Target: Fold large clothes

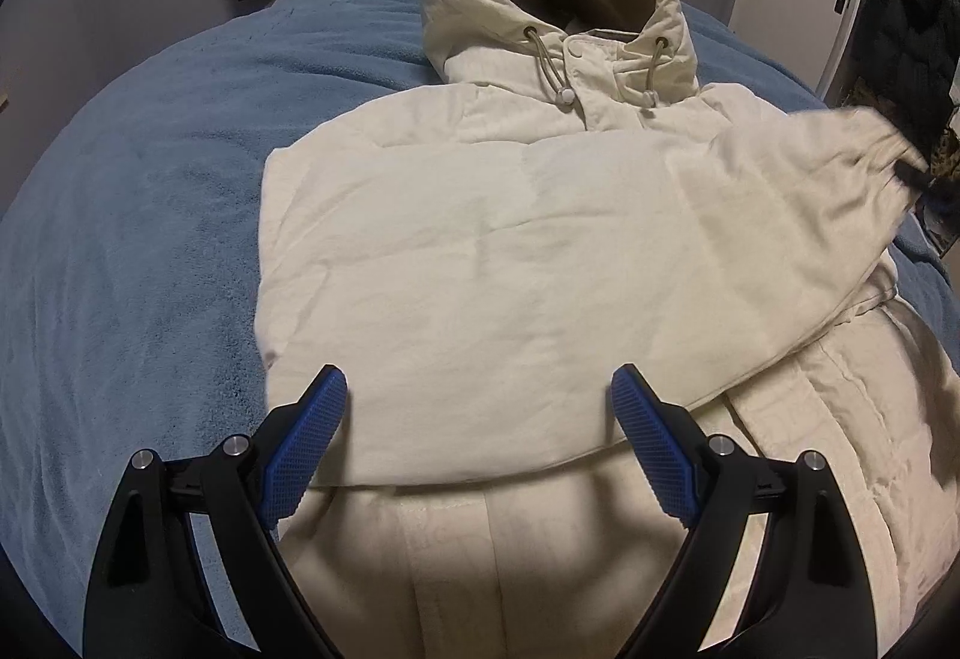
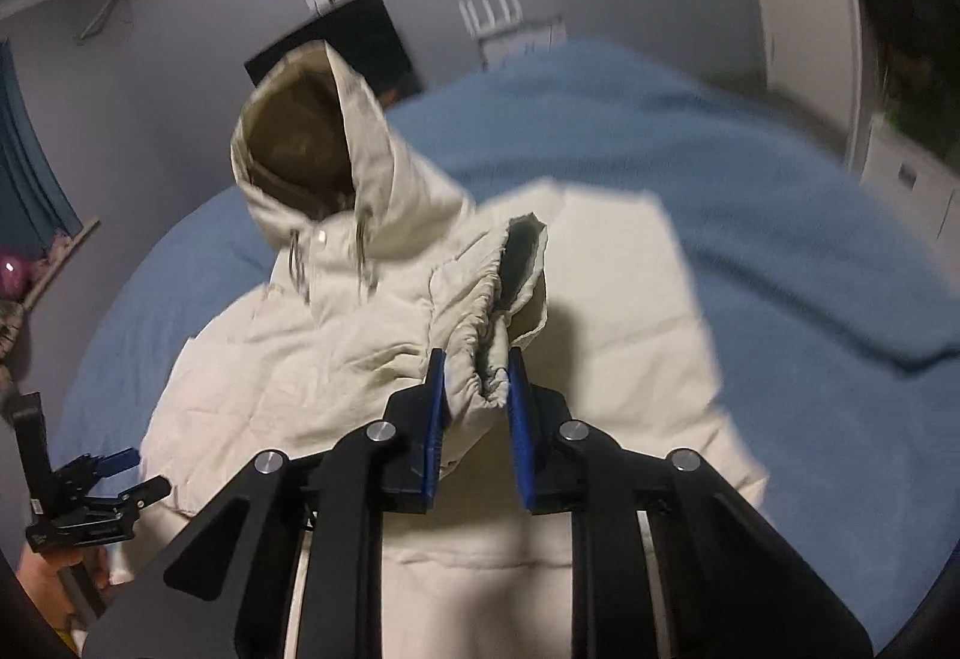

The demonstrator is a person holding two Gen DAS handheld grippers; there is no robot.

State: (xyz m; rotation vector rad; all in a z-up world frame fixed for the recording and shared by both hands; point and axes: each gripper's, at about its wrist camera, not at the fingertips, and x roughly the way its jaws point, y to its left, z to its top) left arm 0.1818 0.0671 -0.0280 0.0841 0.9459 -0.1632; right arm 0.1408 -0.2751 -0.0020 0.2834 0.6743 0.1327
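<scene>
Right wrist view: right gripper (image 2: 477, 380) clamped on hooded jacket's (image 2: 336, 335) elastic cuff (image 2: 480, 323), twelve o'clock; soft, bulky. Left gripper (image 1: 479, 407) spread, empty.

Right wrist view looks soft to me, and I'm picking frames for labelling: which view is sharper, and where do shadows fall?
Left wrist view: sharp on the jacket, smeared only at the sleeve cuff; the left gripper casts a shadow on the hem. Right wrist view: motion blur over the blanket and hood; the cuff in the right gripper stays fairly crisp.
</scene>
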